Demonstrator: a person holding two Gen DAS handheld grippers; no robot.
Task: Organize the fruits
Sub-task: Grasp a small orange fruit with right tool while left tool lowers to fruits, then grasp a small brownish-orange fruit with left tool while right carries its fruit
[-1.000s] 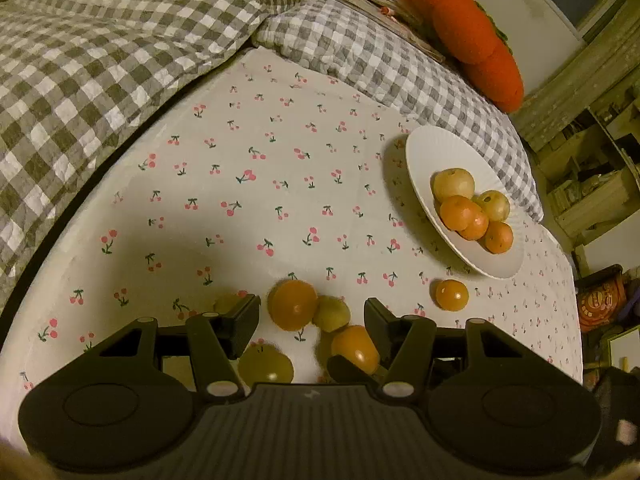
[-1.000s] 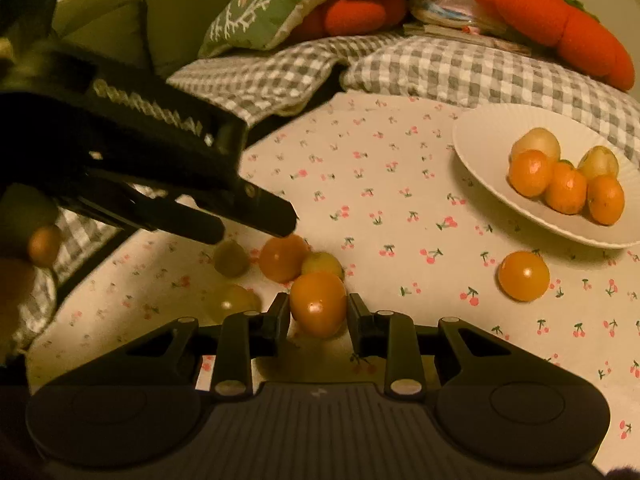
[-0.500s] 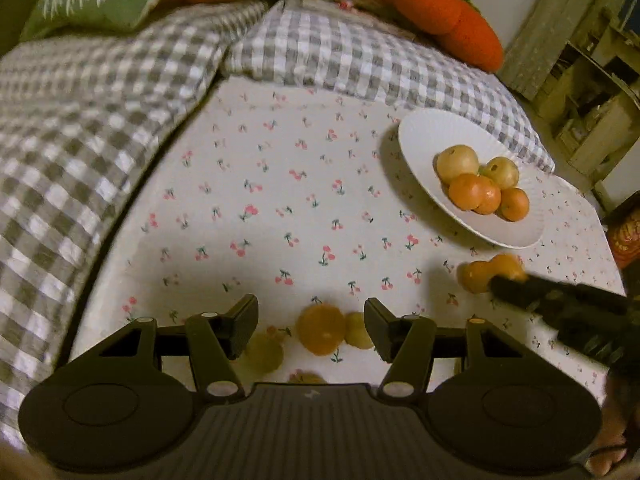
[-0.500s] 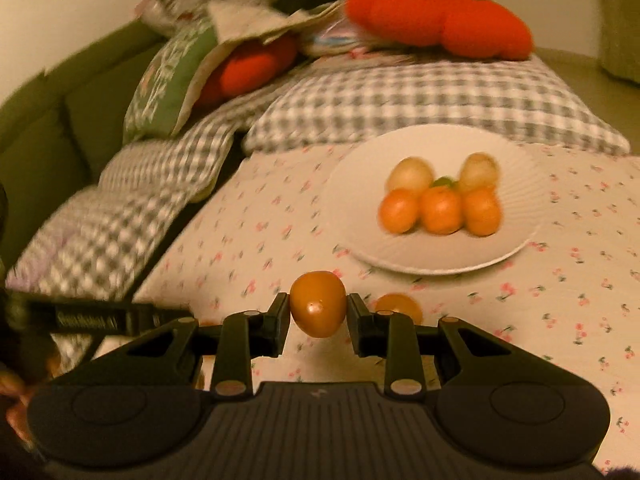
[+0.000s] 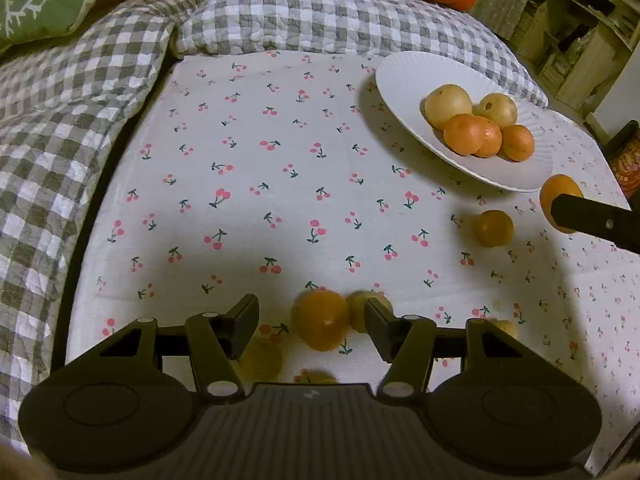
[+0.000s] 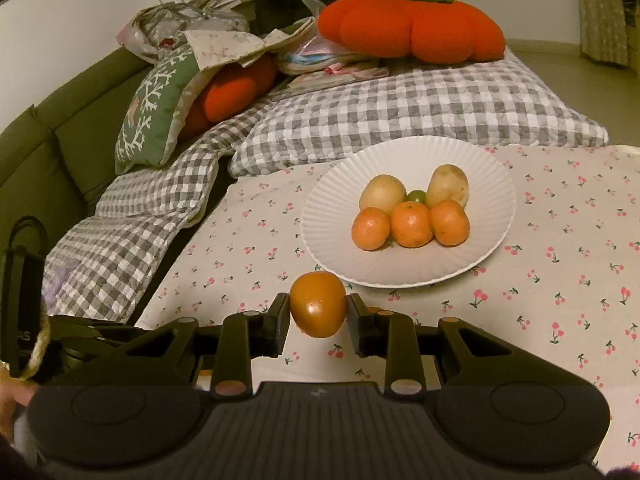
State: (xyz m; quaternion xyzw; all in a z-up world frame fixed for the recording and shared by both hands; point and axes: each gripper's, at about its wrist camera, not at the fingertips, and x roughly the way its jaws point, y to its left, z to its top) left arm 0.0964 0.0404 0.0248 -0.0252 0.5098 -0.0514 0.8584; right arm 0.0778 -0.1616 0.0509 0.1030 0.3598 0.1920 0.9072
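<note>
My right gripper (image 6: 319,316) is shut on an orange tomato-like fruit (image 6: 318,309), held above the cloth just short of the white plate (image 6: 328,216). On that plate lie several fruits: orange mandarins (image 6: 412,224) in front, yellowish ones (image 6: 382,194) behind. In the left wrist view my left gripper (image 5: 311,325) is open above loose fruit on the cloth: an orange one (image 5: 320,318) between the fingers but below them, a yellowish one (image 5: 360,308) beside it, a greenish one (image 5: 262,360) lower left. Another orange fruit (image 5: 494,228) lies alone near the plate (image 5: 404,76). The right gripper's finger (image 5: 596,224) with its fruit (image 5: 558,192) shows at the right edge.
A cherry-print cloth (image 5: 260,168) covers the surface. Grey checked cushions (image 5: 60,128) border it at left and back. Orange plush pumpkins (image 6: 412,28), a green pillow (image 6: 152,108) and papers lie behind. Shelves (image 5: 568,12) stand at the far right.
The right gripper lifted its orange fruit out of the loose cluster and carried it toward the plate. The left gripper rolled and shifted slightly over the remaining fruit, jaws unchanged.
</note>
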